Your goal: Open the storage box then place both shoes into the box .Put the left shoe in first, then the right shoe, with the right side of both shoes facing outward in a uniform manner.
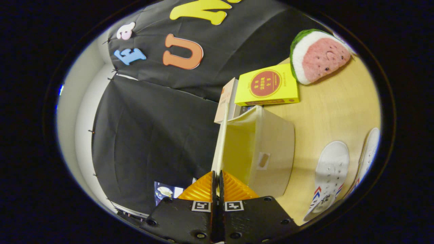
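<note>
The cream fabric storage box [274,152] stands on the wooden table just ahead of my fingers, its inside showing. Its thin lid [219,145] is swung up and seen edge-on, running straight out from between my fingertips. My gripper [217,176] is shut on the lid's near edge. Two white canvas shoes with red and blue stripes lie on the table beside the box: one [330,173] close to it, the other [368,157] further out and partly cut off.
Beyond the box a yellow book [268,84] lies on a stack of other books [226,98]. A watermelon-slice plush [318,56] rests further back on the table [339,108]. Black cloth wall runs along the box's lid side.
</note>
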Tool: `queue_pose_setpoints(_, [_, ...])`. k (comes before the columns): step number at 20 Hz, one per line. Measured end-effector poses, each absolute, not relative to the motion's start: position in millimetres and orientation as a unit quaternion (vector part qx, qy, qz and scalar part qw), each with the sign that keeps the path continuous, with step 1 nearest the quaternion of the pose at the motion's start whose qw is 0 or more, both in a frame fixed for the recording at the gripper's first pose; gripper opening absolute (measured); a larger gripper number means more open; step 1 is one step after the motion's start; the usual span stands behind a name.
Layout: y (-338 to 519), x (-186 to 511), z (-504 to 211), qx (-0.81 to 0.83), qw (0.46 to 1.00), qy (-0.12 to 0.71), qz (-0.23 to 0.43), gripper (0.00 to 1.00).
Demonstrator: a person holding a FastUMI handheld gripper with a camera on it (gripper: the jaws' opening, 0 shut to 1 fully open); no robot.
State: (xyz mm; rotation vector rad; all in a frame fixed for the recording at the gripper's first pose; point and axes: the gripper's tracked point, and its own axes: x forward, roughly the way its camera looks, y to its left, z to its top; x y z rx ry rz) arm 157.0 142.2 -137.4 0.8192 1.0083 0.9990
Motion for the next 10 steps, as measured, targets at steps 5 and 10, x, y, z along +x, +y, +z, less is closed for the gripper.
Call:
queue_pose_setpoints(5, [173.2,149.9,-91.1,0.356,0.695,0.431,0.452,0.00])
queue_pose_setpoints(10, [221.8,148.0,-53.2,0.333,0.705,0.420,0.465,0.00])
